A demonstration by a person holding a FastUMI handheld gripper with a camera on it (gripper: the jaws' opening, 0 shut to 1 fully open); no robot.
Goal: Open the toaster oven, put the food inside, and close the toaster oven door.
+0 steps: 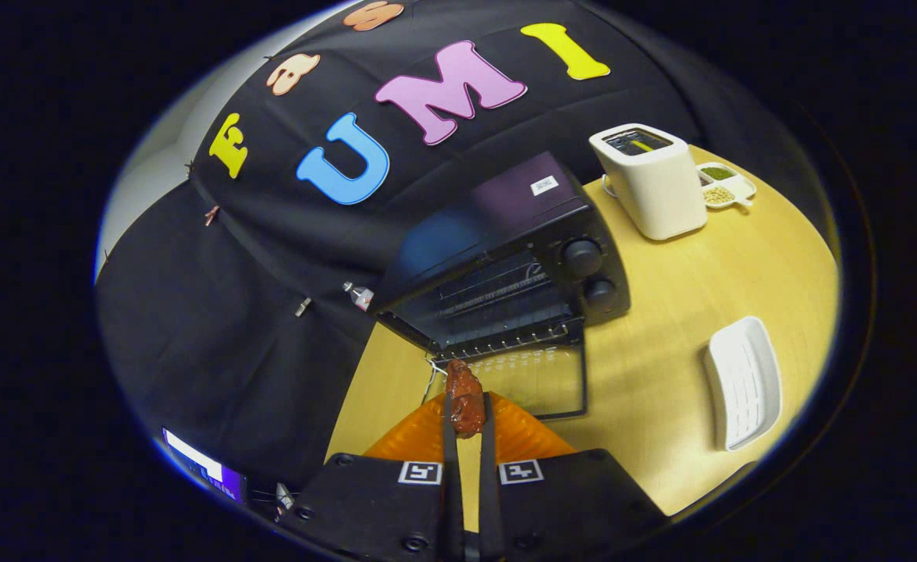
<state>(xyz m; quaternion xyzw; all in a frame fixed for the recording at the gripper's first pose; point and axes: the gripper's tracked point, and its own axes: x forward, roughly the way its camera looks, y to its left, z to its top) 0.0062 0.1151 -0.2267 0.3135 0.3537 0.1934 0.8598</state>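
Wooden desk (661, 328), black cloth behind. My gripper (466, 417) pinches food (464, 406) between both fingers, just short of oven (505, 273). Door (540, 378) lies flat open. I judge: carry food level over door, set on rack. Toaster (649, 183), white tray (747, 382) well aside; path clear.

Claw (464, 417) clamped on food (464, 396), just before open toaster oven (505, 265) door (540, 378).
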